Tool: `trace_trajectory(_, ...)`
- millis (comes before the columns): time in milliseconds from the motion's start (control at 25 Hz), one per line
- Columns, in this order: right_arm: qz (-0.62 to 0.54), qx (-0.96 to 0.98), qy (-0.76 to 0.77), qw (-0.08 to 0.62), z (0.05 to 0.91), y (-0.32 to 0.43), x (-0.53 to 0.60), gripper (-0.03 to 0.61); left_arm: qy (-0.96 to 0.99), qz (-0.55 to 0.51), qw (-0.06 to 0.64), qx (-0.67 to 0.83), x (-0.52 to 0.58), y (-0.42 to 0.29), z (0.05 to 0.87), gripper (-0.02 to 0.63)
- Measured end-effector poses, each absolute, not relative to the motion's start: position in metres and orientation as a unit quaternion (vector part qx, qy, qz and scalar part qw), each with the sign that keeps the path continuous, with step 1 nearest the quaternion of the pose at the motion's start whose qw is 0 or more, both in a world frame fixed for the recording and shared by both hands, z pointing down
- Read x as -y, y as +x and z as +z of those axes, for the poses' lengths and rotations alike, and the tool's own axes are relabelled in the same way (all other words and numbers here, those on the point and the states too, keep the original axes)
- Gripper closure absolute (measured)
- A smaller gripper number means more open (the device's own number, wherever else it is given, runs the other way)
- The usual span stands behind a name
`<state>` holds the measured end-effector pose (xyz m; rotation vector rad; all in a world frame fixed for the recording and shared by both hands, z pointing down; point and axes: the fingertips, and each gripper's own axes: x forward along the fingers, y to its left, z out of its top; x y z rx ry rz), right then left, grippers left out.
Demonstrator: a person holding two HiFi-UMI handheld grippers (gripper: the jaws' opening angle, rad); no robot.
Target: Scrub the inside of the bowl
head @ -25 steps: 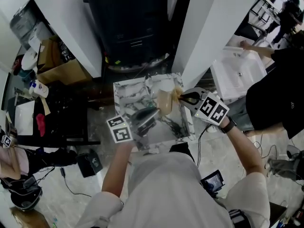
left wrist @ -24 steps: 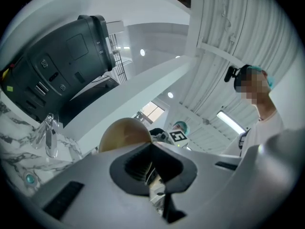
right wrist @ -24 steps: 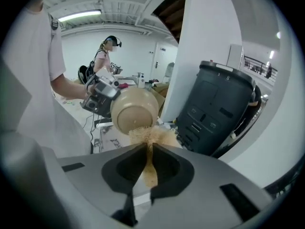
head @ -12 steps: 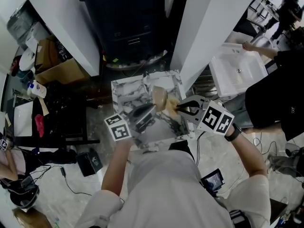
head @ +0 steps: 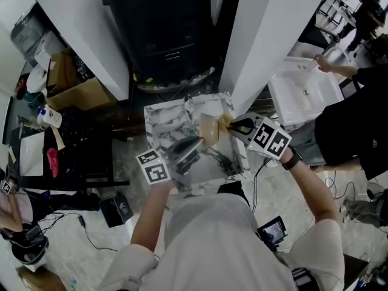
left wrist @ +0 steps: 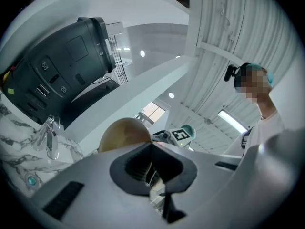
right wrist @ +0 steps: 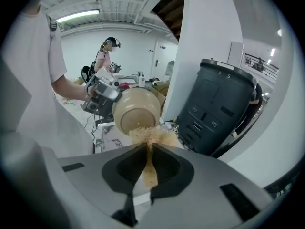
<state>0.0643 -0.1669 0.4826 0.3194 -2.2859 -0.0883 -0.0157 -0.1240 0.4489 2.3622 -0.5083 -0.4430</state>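
Observation:
A tan bowl (head: 208, 129) hangs tilted above the marble table (head: 159, 121). My left gripper (head: 195, 140) is shut on its rim. In the right gripper view the bowl (right wrist: 138, 109) turns its inside toward me, with the left gripper (right wrist: 101, 97) at its left edge. My right gripper (head: 231, 125) is shut on a tuft of straw-coloured scrubber (head: 224, 122). The scrubber (right wrist: 150, 136) fans out from the right gripper (right wrist: 148, 149) and touches the bowl's lower rim. In the left gripper view the bowl (left wrist: 124, 133) bulges just beyond the left gripper (left wrist: 152, 165).
A black bin (head: 170, 29) stands behind the table between white pillars (head: 267, 35). A white sink basin (head: 303, 93) is at the right, where another person's hand reaches. A cardboard box (head: 79, 90) and clutter lie at the left. Cables run over the floor.
The right gripper with the scrubber dipped down and left against the bowl, then came back up. The bowl shifted slightly and returned. Both grips are unchanged.

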Motion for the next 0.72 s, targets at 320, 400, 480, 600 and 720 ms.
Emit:
trace_trajectory(320,-0.036,0.914,0.065,0.398,0.464,0.046,0.13,0.535,0.902,-0.168,0.335,0.217,0.135,-0.027,0.455,0.597)
trace_trajectory(400,-0.053,0.916,0.078,0.39,0.45,0.042,0.136,0.535,0.9,-0.175,0.338,0.214,0.135,-0.029,0.455,0.597)
trace_trajectory(480,-0.059,0.918,0.101,0.379,0.441,0.041,0.148,0.535,0.899,-0.185,0.337,0.211,0.134,-0.03,0.453,0.597)
trace_trajectory(600,-0.046,0.917,0.141,0.371,0.448,0.045,0.171,0.535,0.902,-0.194,0.327,0.206,0.13,-0.027,0.447,0.597)
trace_trajectory(720,-0.022,0.913,0.149,0.379,0.469,0.05,0.176,0.535,0.9,-0.195,0.327,0.211,0.129,-0.025,0.445,0.597)
